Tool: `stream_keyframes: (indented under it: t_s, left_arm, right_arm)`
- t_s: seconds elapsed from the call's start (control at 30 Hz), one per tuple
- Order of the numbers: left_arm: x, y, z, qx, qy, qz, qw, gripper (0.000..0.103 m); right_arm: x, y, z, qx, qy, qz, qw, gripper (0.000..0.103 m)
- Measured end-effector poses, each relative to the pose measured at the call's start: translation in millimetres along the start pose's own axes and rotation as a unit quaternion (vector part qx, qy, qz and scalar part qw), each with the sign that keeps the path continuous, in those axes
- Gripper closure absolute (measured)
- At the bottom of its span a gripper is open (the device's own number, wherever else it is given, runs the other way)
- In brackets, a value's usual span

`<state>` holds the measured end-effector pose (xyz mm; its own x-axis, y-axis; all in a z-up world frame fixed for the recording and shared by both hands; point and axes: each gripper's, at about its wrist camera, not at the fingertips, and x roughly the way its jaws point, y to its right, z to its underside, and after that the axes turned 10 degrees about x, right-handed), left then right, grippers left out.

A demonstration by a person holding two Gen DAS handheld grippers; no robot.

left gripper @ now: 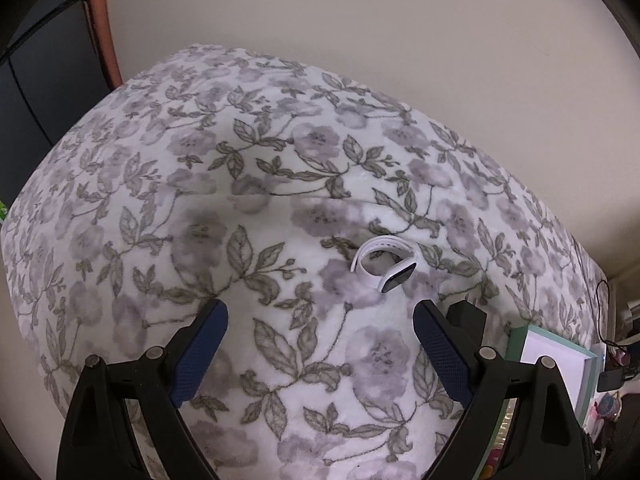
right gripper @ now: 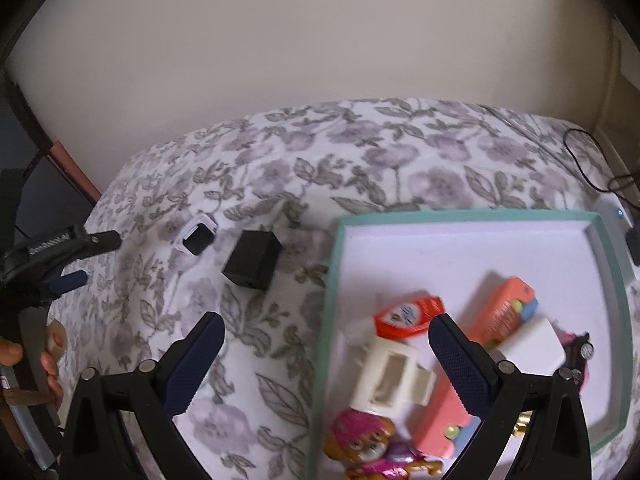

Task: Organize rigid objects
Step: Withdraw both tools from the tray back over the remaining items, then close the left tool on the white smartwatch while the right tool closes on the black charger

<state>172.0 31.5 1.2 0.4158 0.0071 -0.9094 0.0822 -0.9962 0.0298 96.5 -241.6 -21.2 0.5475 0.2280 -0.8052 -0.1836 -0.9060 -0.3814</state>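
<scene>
A white smartwatch (left gripper: 385, 263) lies on the floral bedspread (left gripper: 240, 200), just ahead of my open, empty left gripper (left gripper: 320, 312). It also shows in the right wrist view (right gripper: 197, 238), with a black box (right gripper: 252, 259) beside it. The box's corner shows in the left wrist view (left gripper: 466, 314). My right gripper (right gripper: 326, 332) is open and empty above the left edge of a teal-rimmed white tray (right gripper: 332, 280). The tray holds an orange-capped item (right gripper: 408, 316), a white clip (right gripper: 390, 378), a pink harmonica (right gripper: 496, 316), a white block (right gripper: 532, 346) and a toy pup (right gripper: 368, 444).
The left gripper (right gripper: 60, 256) shows at the left edge of the right wrist view, with a hand (right gripper: 48, 364) below it. A black cable (right gripper: 588, 168) and a dark device (right gripper: 634, 242) lie beyond the tray. A beige wall (left gripper: 360, 20) backs the bed. The tray corner (left gripper: 560, 352) shows at right.
</scene>
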Motion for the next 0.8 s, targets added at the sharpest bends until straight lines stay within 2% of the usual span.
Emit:
stream_keyframes:
  t_s: [0.1,0.3,0.4,0.47,0.6,0.7,0.8]
  left_arm:
    - [5.2,-0.3,-5.6,-0.004,-0.003,0.012,0.9999,0.009]
    - [24.2,-0.2,-15.5,-0.008,-0.012,0.023,0.9996,0.009]
    - [34.2,-0.7,-19.6,-0.011,-0.016,0.027,0.9995,0.009]
    - [41.2,0.0,-22.5,-0.011,-0.019,0.033,0.9992,0.009]
    - [53.1,5.9,-27.2,-0.005,-0.022,0.033,0.9992,0.009]
    - [63.4,12.8,-30.5,-0.002,-0.025,0.050,0.9984,0.009]
    - [74.4,22.9,-34.0,0.010,-0.029,0.045,0.9985,0.009]
  right_arm:
    - [8.7,-11.0,-5.4,-0.003,-0.005,-0.014,1.000,0.000]
    - [32.6,-32.0,-14.7,-0.013,-0.022,-0.028,0.999,0.009]
    - [45.2,-42.1,-16.9,-0.026,-0.029,-0.027,0.999,0.010]
    - [53.7,-48.3,-18.8,-0.033,-0.032,-0.027,0.999,0.016]
    - [68.0,-59.6,-20.9,-0.045,-0.037,-0.029,0.998,0.017]
    - [79.5,-66.3,-21.2,-0.056,-0.042,-0.030,0.997,0.021]
    - [91.6,-68.5,-20.8,-0.055,-0.048,-0.027,0.997,0.023]
